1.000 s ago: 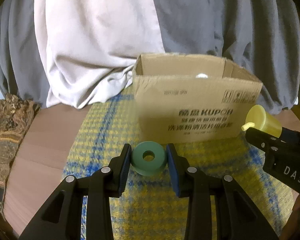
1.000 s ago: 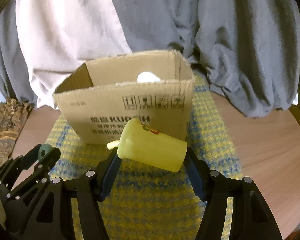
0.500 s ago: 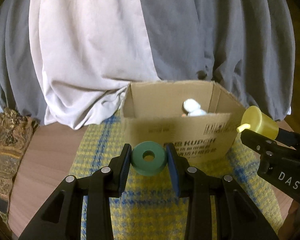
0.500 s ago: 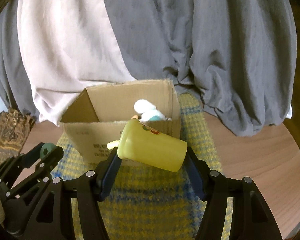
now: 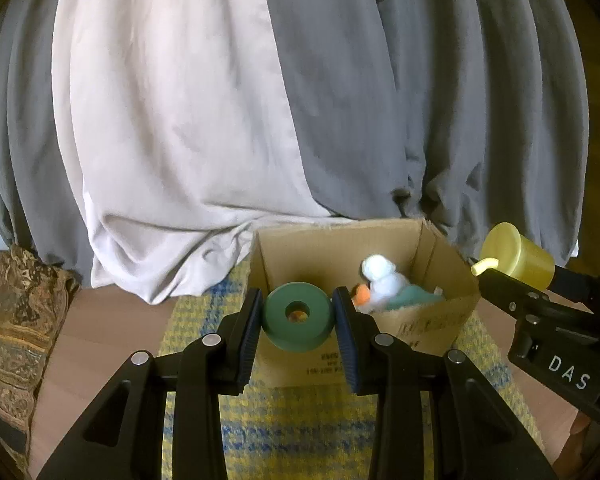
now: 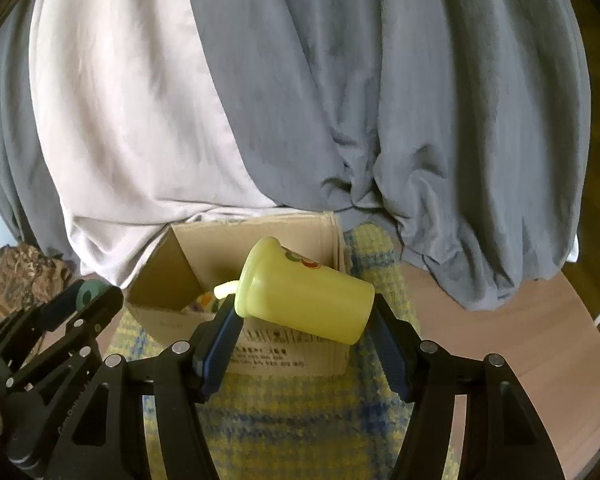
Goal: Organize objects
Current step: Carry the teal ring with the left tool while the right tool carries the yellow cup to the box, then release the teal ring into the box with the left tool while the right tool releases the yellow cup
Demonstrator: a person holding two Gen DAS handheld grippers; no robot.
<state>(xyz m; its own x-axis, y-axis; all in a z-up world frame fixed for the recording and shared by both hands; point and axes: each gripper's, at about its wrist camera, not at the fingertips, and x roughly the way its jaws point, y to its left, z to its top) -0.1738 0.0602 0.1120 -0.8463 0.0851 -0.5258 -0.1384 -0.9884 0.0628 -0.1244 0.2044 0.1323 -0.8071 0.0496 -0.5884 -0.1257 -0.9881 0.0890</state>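
Note:
My left gripper (image 5: 298, 320) is shut on a green ring (image 5: 299, 321) and holds it in the air at the near left rim of an open cardboard box (image 5: 444, 320). A white plush toy (image 5: 382, 276) with orange and teal parts lies inside the box. My right gripper (image 6: 302, 320) is shut on a yellow sippy cup (image 6: 302, 298), tilted on its side with its spout to the left, above the box's (image 6: 284, 346) near wall. The cup (image 5: 514, 256) shows at the right of the left wrist view; the ring (image 6: 87, 294) shows at the left of the right wrist view.
The box stands on a yellow and blue woven mat (image 5: 300, 436) on a round wooden table (image 6: 540, 340). Grey and white cloth (image 5: 220, 120) hangs behind the box. A brown patterned cloth (image 5: 12, 320) lies at the table's left edge.
Both grippers have risen and moved toward the box with their objects held. The box's inside and the plush toy in it have come into view.

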